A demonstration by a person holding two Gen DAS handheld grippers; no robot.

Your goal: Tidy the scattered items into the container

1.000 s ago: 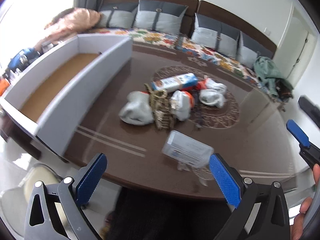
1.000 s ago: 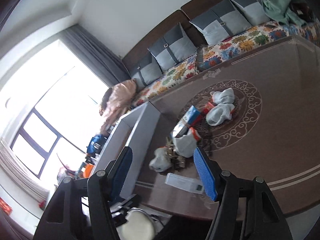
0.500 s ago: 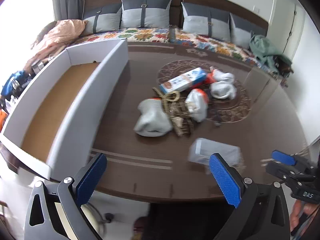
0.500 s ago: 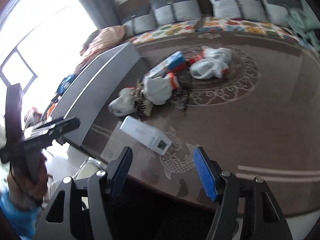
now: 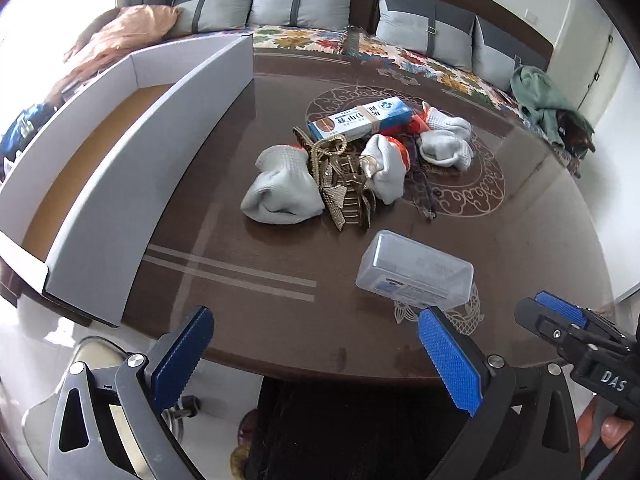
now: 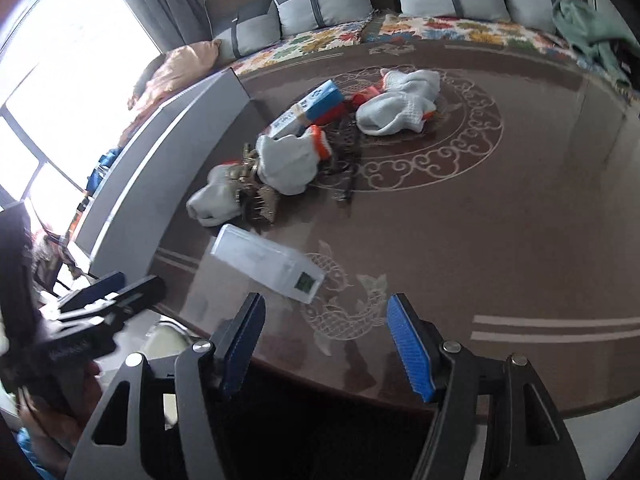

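A white cardboard container (image 5: 100, 184) with a brown floor stands open on the table's left; it also shows in the right wrist view (image 6: 160, 160). A heap lies mid-table: white gloves with orange cuffs (image 5: 284, 192) (image 6: 286, 162), a blue and white carton (image 5: 360, 118) (image 6: 308, 108), gold hair clips (image 5: 340, 184) and dark glasses (image 5: 424, 196). A clear plastic box (image 5: 414, 270) (image 6: 272, 262) lies nearest me. My left gripper (image 5: 316, 354) is open and empty above the table's near edge. My right gripper (image 6: 328, 344) is open and empty, just short of the box.
The brown table (image 5: 520, 240) has a patterned medallion and a near edge under both grippers. A sofa with grey cushions (image 5: 300, 0) runs behind it. A green cloth (image 5: 544, 96) lies at the far right. A chair seat (image 5: 92, 356) sits below the left edge.
Both cameras have swung and steadied over the table. The right gripper has dropped toward the clear box. Each gripper now shows in the other's view. Nothing on the table moved.
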